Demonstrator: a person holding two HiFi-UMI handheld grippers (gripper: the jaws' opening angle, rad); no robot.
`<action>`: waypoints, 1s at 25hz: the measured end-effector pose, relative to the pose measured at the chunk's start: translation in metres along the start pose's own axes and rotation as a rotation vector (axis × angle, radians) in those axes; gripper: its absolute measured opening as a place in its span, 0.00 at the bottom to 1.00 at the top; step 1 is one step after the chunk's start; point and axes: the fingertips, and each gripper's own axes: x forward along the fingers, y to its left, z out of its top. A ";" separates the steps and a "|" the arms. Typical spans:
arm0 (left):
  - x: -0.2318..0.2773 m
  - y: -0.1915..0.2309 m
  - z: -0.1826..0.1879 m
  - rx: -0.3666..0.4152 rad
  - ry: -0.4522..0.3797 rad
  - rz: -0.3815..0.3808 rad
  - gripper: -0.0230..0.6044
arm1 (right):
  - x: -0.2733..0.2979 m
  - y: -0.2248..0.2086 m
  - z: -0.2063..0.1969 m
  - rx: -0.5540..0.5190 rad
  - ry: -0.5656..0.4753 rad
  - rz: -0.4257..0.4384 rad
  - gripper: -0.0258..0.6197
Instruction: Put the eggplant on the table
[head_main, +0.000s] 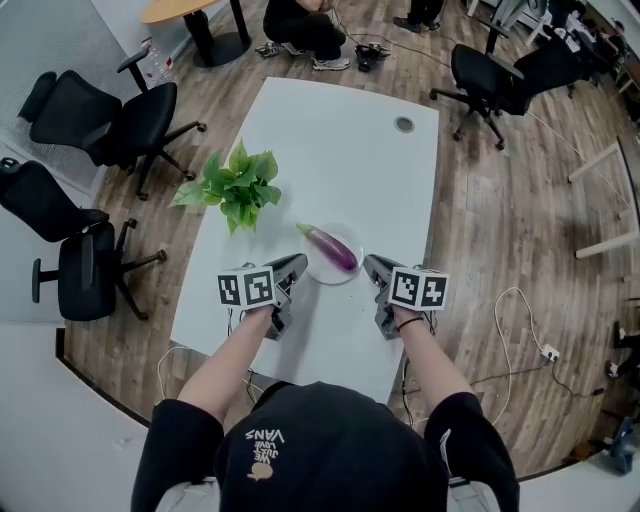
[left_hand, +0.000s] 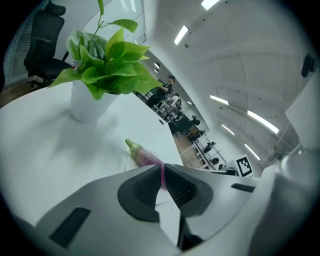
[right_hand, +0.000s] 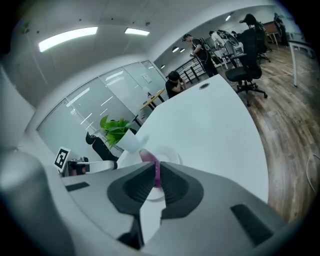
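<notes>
A purple eggplant (head_main: 333, 248) with a green stem lies on a small white plate (head_main: 321, 271) in the middle of the white table (head_main: 350, 150). My left gripper (head_main: 300, 263) hovers just left of the plate, a little above the table, its jaws shut with nothing between them. My right gripper (head_main: 368, 264) hovers just right of the plate, jaws likewise shut and empty. In the left gripper view the eggplant (left_hand: 142, 154) shows beyond the closed left gripper (left_hand: 163, 172). In the right gripper view the eggplant (right_hand: 148, 157) shows past the closed right gripper (right_hand: 156, 174).
A potted green plant (head_main: 238, 185) stands on the table left of the plate. Black office chairs (head_main: 110, 125) stand on the wooden floor to the left and far right (head_main: 490, 80). A cable port (head_main: 403, 124) sits near the table's far edge. People sit beyond the table.
</notes>
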 end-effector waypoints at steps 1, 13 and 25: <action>-0.003 -0.004 -0.001 0.009 -0.012 -0.004 0.09 | -0.003 0.002 0.000 -0.018 -0.011 0.000 0.10; -0.036 -0.039 -0.015 0.174 -0.113 0.016 0.05 | -0.046 0.035 -0.005 -0.204 -0.092 0.023 0.07; -0.056 -0.069 -0.042 0.332 -0.164 0.030 0.05 | -0.084 0.052 -0.033 -0.273 -0.133 0.043 0.07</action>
